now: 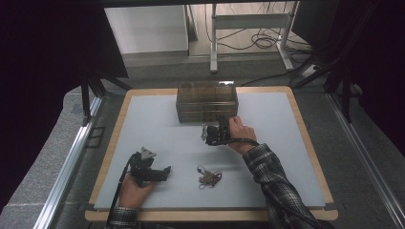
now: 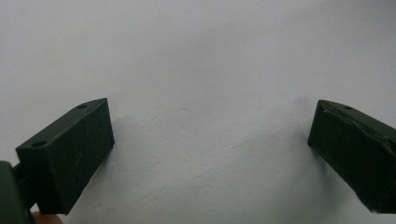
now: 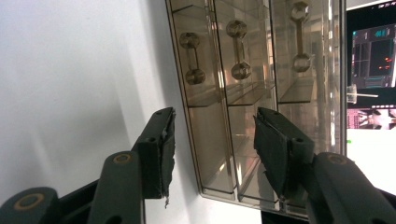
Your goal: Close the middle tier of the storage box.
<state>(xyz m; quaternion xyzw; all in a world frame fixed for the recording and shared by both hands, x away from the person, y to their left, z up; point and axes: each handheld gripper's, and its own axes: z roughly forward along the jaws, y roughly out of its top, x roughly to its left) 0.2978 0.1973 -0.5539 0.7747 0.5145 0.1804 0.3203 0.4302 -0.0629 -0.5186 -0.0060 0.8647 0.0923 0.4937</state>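
A clear brownish drawer box (image 1: 207, 101) stands at the back middle of the pale mat (image 1: 157, 129). In the right gripper view its three drawers (image 3: 243, 93) appear turned on their side, each with a bar handle (image 3: 192, 58). My right gripper (image 1: 215, 128) is held just in front of the box, rolled sideways. Its jaws (image 3: 215, 140) stand apart with nothing pressed between the pads. My left gripper (image 1: 165, 172) rests at the front left of the mat, jaws wide (image 2: 210, 135) over the bare surface. A small brown tangled thing (image 1: 209, 177) lies between the two hands.
The mat lies on a wooden table (image 1: 305, 143) with metal rails (image 1: 71, 162) along both sides. Beyond the far edge are desk legs (image 1: 213, 43) and cables (image 1: 260, 40) on the floor. A lit screen (image 3: 371, 56) glows past the box.
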